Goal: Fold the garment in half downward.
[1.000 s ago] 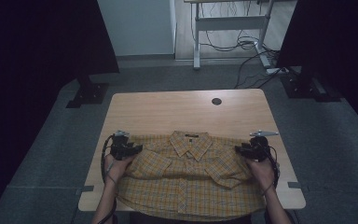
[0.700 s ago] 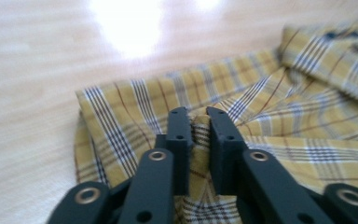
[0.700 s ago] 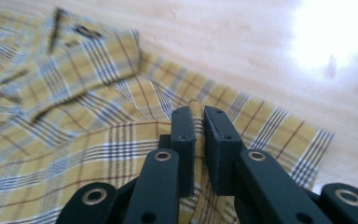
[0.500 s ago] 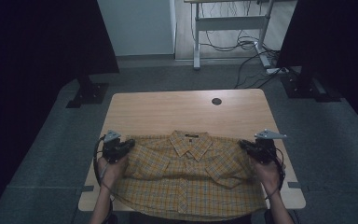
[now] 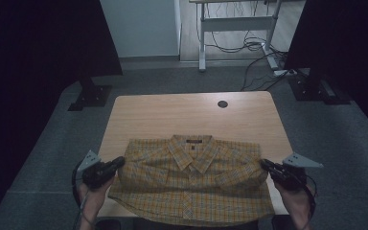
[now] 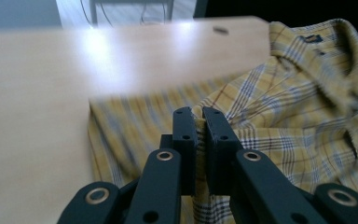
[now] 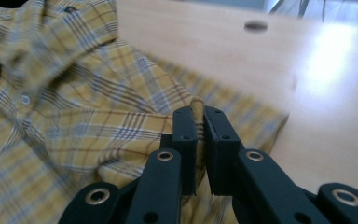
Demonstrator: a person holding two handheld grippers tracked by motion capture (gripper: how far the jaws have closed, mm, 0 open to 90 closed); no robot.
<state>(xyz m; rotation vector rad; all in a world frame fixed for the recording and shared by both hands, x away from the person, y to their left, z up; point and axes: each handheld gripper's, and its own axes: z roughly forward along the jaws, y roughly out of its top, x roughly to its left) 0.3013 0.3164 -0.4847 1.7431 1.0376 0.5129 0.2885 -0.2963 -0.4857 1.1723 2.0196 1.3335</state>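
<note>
Near the table's (image 5: 191,112) front edge, both grippers have just clamped on the plaid shirt (image 5: 191,187): left gripper (image 5: 116,164) and right gripper (image 5: 267,166) each pinch a side fold (fabric between pads), now lifted outward, likely to spread it.

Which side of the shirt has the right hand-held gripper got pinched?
The right hand-held gripper is shut on the shirt at its right-hand edge in the high view; the left hand-held gripper pinches the opposite edge.
</note>
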